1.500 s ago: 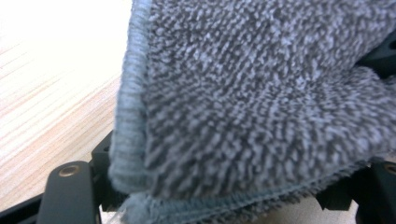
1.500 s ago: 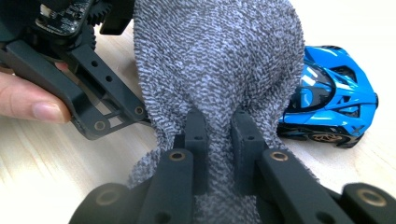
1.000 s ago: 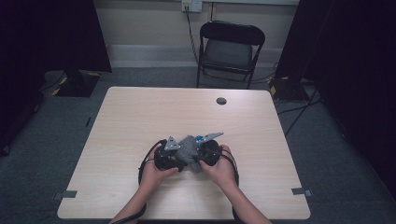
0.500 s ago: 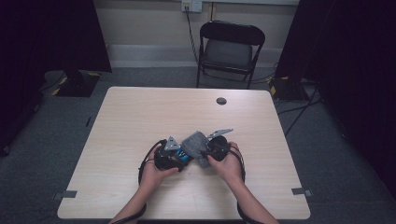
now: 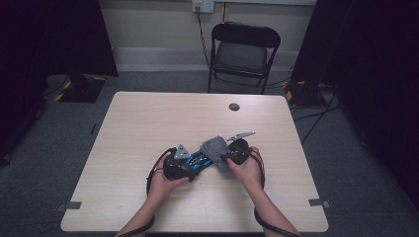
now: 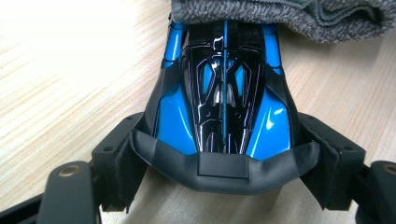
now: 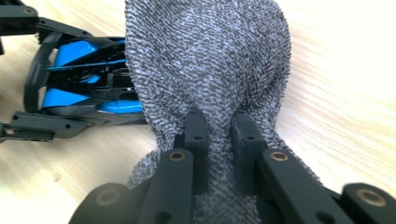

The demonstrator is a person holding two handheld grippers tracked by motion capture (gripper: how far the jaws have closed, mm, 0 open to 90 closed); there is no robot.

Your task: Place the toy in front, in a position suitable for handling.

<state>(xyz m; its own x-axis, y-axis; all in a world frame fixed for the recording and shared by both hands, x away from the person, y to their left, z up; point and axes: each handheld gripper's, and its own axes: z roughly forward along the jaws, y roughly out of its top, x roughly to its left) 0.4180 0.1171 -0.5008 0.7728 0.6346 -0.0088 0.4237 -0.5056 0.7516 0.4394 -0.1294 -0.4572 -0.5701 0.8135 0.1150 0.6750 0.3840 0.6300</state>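
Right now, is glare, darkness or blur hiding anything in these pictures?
High view: room edges are dark, table evenly lit. Left gripper view: glare washes out the top-left wood, highlights on the toy car. Right gripper view: cloth sharp, nearest jaw parts slightly soft.

Cloth (image 5: 216, 148) draped over toy car (image 5: 198, 159), mid-table (image 5: 148, 118).

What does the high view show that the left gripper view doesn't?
High view: a black chair behind the table, the person's hands, and the right tool pinching the grey cloth. Left gripper view: the left tool clamped on the blue toy car, with its glossy black roof lines. Both share car, cloth and wooden table.
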